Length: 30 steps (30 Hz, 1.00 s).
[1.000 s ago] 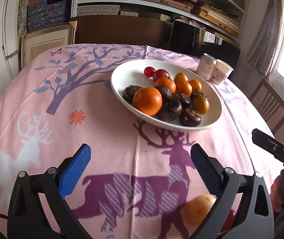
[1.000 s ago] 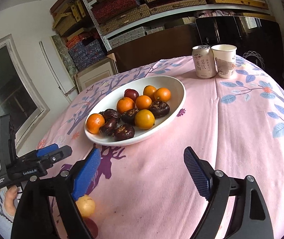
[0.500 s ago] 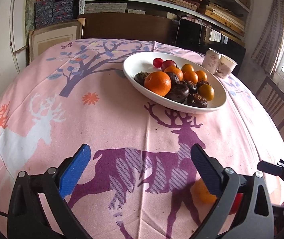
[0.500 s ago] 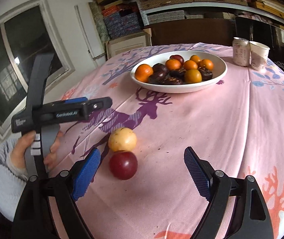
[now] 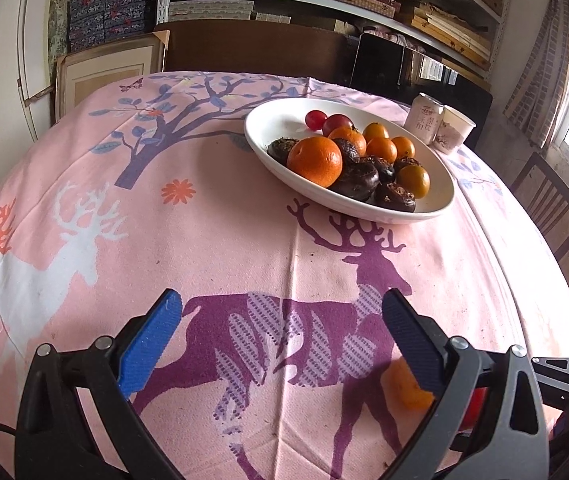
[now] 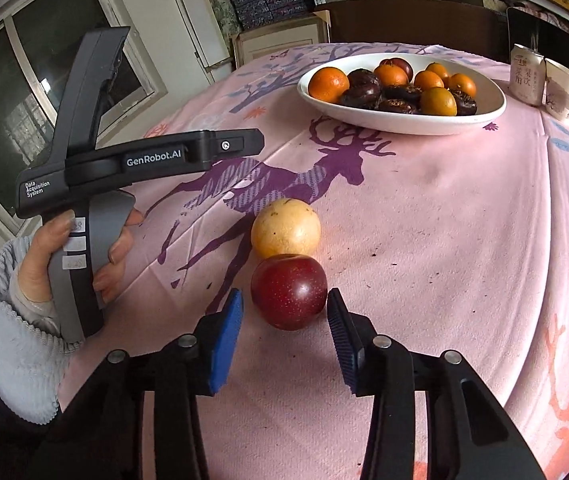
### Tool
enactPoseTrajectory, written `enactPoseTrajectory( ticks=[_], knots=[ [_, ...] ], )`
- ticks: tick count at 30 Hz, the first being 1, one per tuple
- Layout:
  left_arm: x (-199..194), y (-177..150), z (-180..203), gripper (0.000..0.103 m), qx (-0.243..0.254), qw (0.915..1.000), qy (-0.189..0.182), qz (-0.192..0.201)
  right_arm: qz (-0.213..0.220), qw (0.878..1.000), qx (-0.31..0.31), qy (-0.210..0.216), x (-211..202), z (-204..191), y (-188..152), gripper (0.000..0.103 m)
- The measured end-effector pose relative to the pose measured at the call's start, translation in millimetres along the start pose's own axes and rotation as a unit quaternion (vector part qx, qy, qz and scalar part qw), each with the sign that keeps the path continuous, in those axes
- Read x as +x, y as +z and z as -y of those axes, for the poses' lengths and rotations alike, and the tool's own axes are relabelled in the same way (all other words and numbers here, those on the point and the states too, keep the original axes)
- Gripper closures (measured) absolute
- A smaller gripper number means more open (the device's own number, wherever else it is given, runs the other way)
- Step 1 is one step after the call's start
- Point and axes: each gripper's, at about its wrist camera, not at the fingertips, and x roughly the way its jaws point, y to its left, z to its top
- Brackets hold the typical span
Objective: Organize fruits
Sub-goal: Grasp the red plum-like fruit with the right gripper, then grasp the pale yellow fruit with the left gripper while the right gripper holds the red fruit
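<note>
The right gripper point(image 6: 284, 316) has just been closing its fingers around a dark red plum point(image 6: 289, 291) that sits on the table point(image 6: 444, 220). The fruit is between the blue pads. The right pad looks to be at its skin, while a sliver of cloth still shows beside the left one, so the grip does not look settled yet. Just beyond the fingertips, touching the plum's far side, lies a pale yellow fruit point(image 6: 285, 227). Well beyond both stands the white bowl point(image 6: 400, 120), already loaded with oranges and dark fruits, with a can point(image 6: 526, 74) and paper cup point(image 6: 562, 90) past it.

The left gripper point(image 5: 282, 340) hangs with its fingers wide apart and nothing between them, over the purple deer print.

The risks, as I judge them: the plum is round and smooth, and the pads meet it low and near their tips, so it could squirt forward as they tighten and knock the yellow fruit rolling. A hard squeeze might bruise it.

The right wrist view shows both loose fruits whole, plus the hand point(image 6: 80, 264) in a grey sleeve holding the left tool. The left wrist view hides them mostly behind its right finger, only an orange-looking sliver and a red edge showing, but it reveals the small red fruits at the bowl's far end.
</note>
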Motion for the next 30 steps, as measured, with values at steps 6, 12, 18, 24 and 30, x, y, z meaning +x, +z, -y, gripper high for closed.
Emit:
enactPoseTrajectory(
  ticks=[6,12,18,24,30],
  knots=[
    [1,-2,5,0.005,0.013,0.9999,0.001,-0.002,0.008,0.999,0.04,0.019,0,14,2,0.066],
    [-1,-5,20,0.005,0.044,0.9989,-0.017,-0.002,0.061,0.989,0.132,-0.022,-20,58,3,0.066],
    [-6,-21,62,0.005,0.146,0.9892,-0.016,0.004,0.071,0.986,0.147,-0.026,-21,66,3,0.066],
    [-5,-28,75,0.005,0.171,0.9851,-0.012,-0.002,0.074,0.985,0.15,-0.029,-22,67,2,0.066],
    [-6,-36,85,0.005,0.173,0.9847,0.019,-0.006,0.082,0.984,0.155,-0.039,-25,69,2,0.066]
  ],
)
